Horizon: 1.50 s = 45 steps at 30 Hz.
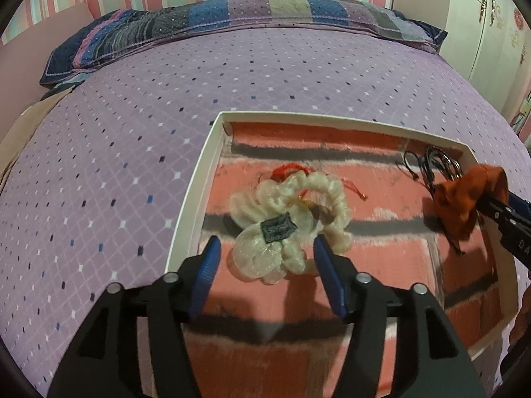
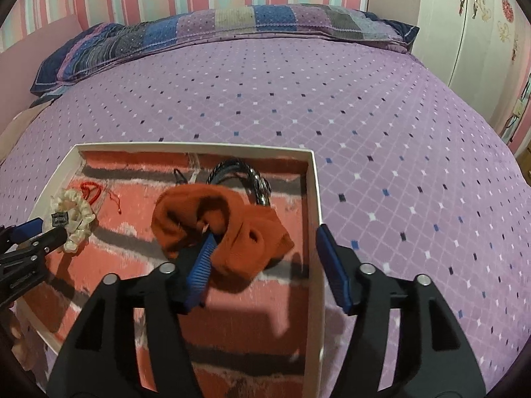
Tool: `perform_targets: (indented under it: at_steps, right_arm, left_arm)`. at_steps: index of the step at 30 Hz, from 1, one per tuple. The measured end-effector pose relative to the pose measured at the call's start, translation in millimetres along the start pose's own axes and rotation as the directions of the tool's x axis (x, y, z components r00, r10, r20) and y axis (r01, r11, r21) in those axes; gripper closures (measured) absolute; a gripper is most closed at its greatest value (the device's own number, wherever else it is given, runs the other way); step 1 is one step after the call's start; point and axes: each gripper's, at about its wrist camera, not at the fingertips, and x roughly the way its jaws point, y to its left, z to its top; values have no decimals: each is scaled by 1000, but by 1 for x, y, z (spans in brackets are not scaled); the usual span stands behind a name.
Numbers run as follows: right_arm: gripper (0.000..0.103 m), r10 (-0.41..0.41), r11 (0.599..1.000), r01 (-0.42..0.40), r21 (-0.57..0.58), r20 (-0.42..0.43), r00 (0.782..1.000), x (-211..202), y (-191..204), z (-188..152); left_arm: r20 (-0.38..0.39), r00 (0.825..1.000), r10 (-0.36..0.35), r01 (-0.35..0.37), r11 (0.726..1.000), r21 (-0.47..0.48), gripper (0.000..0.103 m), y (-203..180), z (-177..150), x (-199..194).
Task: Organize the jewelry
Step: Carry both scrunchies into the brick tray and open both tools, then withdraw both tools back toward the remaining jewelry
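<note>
A white tray [image 1: 205, 179] lined with red brick-print fabric lies on the bed. Inside it, a cream scrunchie [image 1: 288, 225] with a dark label rests between the fingers of my left gripper [image 1: 267, 242], which is open and not pressing on it. A red cord bracelet [image 1: 292, 167] lies just behind the scrunchie. My right gripper [image 2: 265, 235] is open too. An orange scrunchie [image 2: 225, 222] lies against its left finger, hiding that tip, while its right finger stands over the tray's right rim [image 2: 315, 199]. A black braided bracelet [image 2: 255, 179] lies behind the orange scrunchie.
The tray sits on a purple diamond-patterned bedcover [image 2: 398, 132]. A patchwork pillow [image 2: 232, 23] lies along the striped wall, and a cream wardrobe [image 2: 481, 33] stands at the right. A thin dark hair clip [image 2: 179, 175] and black cords [image 1: 438, 162] lie near the tray's far wall.
</note>
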Motion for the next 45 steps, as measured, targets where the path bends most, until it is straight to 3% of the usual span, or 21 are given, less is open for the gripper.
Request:
perform_targets:
  at_steps: [3, 15, 19, 29, 38, 45]
  right_arm:
    - [24, 1, 1000, -1, 6, 6, 1000, -9, -2, -6]
    - [5, -14, 1000, 16, -18, 102, 995, -84, -13, -28]
    - [5, -14, 999, 18, -30, 127, 992, -114, -17, -40]
    - [5, 8, 1000, -6, -12, 175, 985, -169, -27, -88]
    - [5, 24, 1000, -19, -22, 215, 976, -208, -30, -134]
    - [5, 6, 1000, 0, -27, 237, 971, -229, -35, -193]
  left_arm:
    - [7, 1000, -14, 14, 1000, 1, 40, 3, -8, -13]
    - [97, 995, -4, 4, 1000, -5, 34, 15, -37, -98]
    - [149, 989, 16, -14, 1000, -16, 18, 20, -52, -130]
    - [174, 985, 5, 1, 999, -33, 17, 25, -108, -180]
    - [144, 990, 16, -5, 997, -75, 17, 36, -162, -193]
    - [143, 990, 18, -4, 995, -95, 17, 41, -201, -207]
